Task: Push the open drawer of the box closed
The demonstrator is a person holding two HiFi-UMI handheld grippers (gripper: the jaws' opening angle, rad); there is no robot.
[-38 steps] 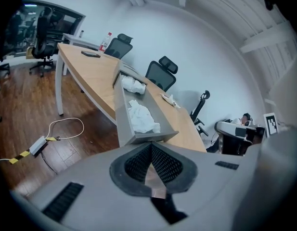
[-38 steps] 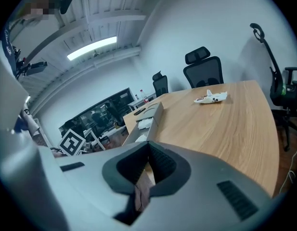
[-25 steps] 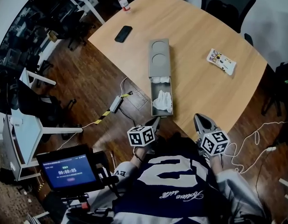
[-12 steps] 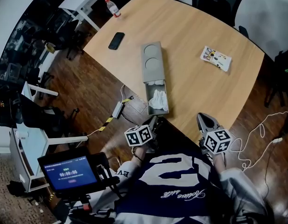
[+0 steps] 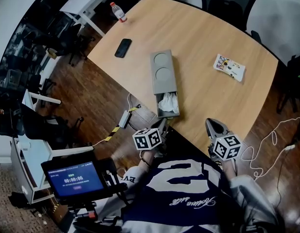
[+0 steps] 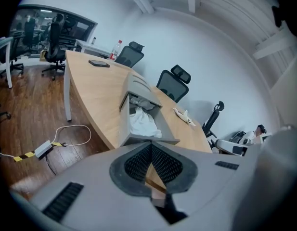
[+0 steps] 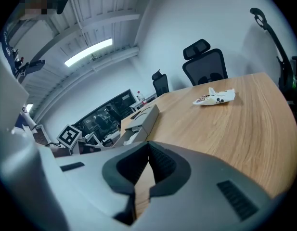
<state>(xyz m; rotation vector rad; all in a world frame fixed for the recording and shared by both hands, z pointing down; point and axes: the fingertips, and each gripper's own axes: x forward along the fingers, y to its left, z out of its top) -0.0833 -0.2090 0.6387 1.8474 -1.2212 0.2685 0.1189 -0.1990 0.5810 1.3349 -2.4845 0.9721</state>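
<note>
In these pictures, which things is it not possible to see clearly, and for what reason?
- The drawer bottom: covered by the white cloth, head and left gripper views.
- Whether the left gripper touches the drawer front: its own body hides the gap in the left gripper view; too small in the head view.
- Print on the packet: too small, head and right gripper views.
</note>
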